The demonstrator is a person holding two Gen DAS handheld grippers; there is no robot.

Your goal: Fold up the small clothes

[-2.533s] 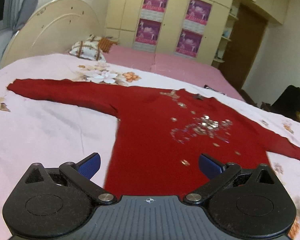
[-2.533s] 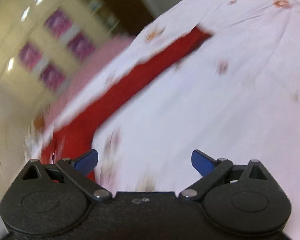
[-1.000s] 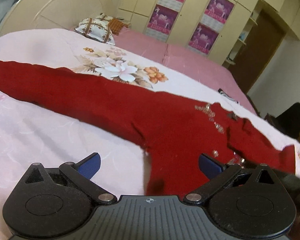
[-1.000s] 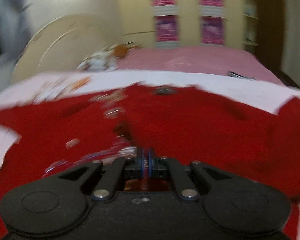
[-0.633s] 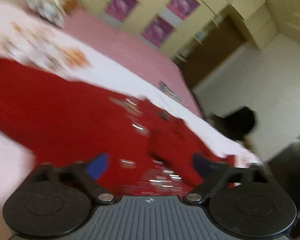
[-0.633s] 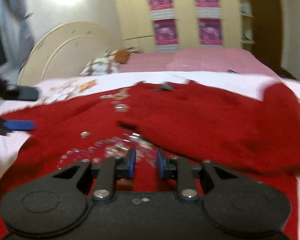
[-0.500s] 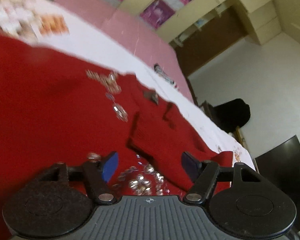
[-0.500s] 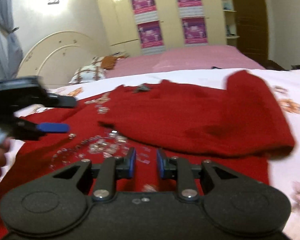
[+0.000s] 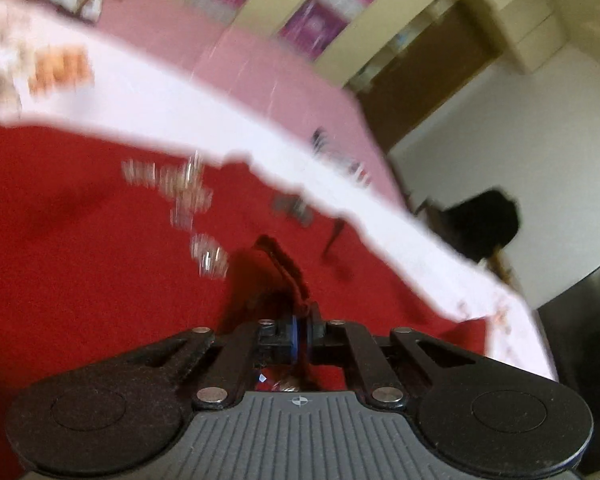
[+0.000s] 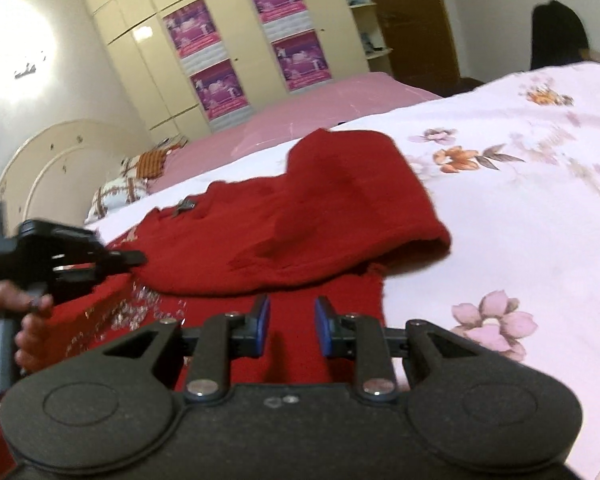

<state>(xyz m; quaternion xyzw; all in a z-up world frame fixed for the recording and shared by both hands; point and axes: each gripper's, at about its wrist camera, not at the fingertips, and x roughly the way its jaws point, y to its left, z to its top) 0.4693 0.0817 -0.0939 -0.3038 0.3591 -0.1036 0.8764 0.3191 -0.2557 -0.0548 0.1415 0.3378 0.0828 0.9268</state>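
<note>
L gripper [image 9: 302, 330] just clamped the folded sleeve [image 10: 340, 208] edge on the red sweater [image 9: 80, 240]; R gripper [image 10: 292, 326] now open, empty — sleeve fold being adjusted.

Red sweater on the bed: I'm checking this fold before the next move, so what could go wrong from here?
1. The left gripper is shut on the cuff edge of the folded sleeve; a pull could drag the sleeve off the red sweater.
2. That pinch sits close to the sequins, which might snag.
3. The right gripper is open and holds nothing, so the sweater's body may slide on the floral sheet.
</note>
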